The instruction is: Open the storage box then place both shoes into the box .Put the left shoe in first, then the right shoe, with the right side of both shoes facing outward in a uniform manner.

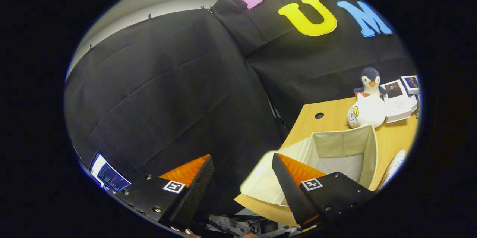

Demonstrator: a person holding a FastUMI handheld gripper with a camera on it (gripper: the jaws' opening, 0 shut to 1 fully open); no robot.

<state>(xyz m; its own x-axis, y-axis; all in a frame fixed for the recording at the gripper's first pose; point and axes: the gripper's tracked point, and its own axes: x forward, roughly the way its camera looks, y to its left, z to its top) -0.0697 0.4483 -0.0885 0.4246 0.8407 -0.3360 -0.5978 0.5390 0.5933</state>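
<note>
On the wooden surface [391, 139], open fabric storage box [344, 150] sits just beyond the tool [242, 167], fingers spread and holding nothing, plush penguin [370, 81] behind box.

So the storage box [337, 152] is sitting on the wooden tabletop [391, 137], already open. It's a soft cream fabric bin, with walls standing up and nothing showing inside. Its lid flap is hanging out over the near side, toward the tabletop's edge. The tool [242, 163] is hovering with fingers spread wide, gripping nothing, and the box is lying just ahead of one finger. A white shoe [395, 163] is peeking in just beside the box.
</note>
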